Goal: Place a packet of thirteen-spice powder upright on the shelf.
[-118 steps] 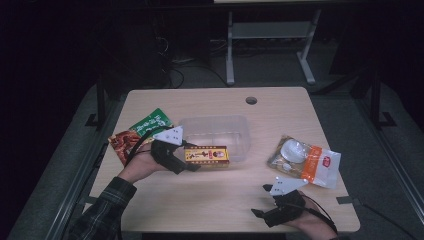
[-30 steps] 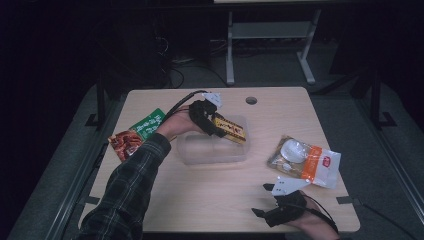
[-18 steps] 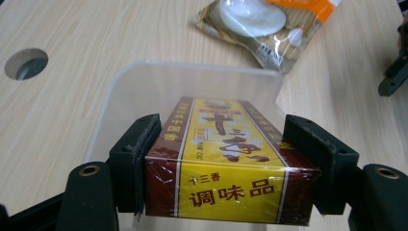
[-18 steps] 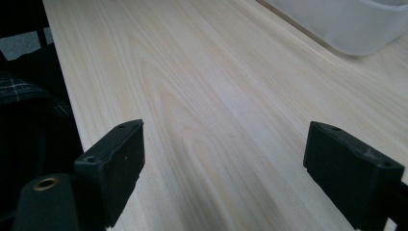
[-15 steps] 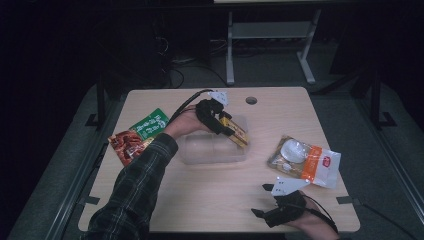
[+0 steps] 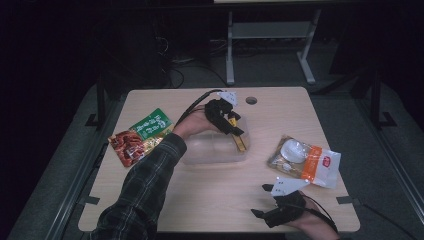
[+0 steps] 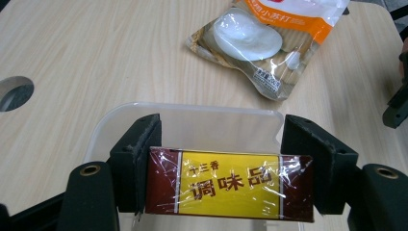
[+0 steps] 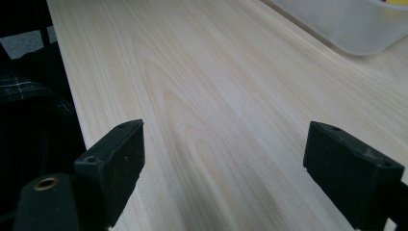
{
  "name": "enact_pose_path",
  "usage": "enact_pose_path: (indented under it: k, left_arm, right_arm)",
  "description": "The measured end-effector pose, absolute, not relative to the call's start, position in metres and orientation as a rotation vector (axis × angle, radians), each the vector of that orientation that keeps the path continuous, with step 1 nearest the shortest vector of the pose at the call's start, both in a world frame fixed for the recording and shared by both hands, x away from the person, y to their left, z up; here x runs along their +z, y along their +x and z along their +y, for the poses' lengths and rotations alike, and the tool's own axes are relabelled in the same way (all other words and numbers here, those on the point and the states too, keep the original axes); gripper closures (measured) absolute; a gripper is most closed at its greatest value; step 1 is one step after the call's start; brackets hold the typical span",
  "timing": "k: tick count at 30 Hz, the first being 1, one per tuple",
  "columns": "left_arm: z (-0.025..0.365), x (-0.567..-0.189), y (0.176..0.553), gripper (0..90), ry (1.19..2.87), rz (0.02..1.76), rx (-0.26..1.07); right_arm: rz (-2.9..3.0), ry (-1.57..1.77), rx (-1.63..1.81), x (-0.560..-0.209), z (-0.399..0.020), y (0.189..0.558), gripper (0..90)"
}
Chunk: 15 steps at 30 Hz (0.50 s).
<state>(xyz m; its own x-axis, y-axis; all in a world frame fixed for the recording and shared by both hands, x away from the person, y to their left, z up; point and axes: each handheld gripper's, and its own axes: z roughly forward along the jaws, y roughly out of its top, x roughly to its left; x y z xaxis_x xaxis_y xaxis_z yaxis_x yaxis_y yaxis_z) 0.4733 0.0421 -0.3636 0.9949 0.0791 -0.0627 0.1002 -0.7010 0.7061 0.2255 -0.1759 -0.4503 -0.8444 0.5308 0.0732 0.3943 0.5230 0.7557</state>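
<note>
We note a light wood-grain table [image 6: 210,200] with rounded corners and a round cable hole [image 6: 251,100] near its far edge. Grey carpet floor [image 6: 55,190] surrounds the table on both sides. Beyond the table's far edge stands a white metal desk frame [image 6: 267,35], with loose cables [image 6: 175,65] on the floor beside it. The room behind is dark.
</note>
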Motion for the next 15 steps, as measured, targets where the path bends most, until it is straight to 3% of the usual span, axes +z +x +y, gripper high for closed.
enact_pose_path:
  k: [7,15]
  left_arm:
    - [0.036,-0.367,0.472,30.2,2.322,0.133,-0.051]
    - [0.047,-0.351,0.468,22.6,2.283,0.147,-0.028]
  right_arm:
    - [2.600,0.790,1.215,-0.450,-0.175,0.226,14.0]
    - [2.602,0.787,1.220,-0.451,-0.175,0.226,14.0]
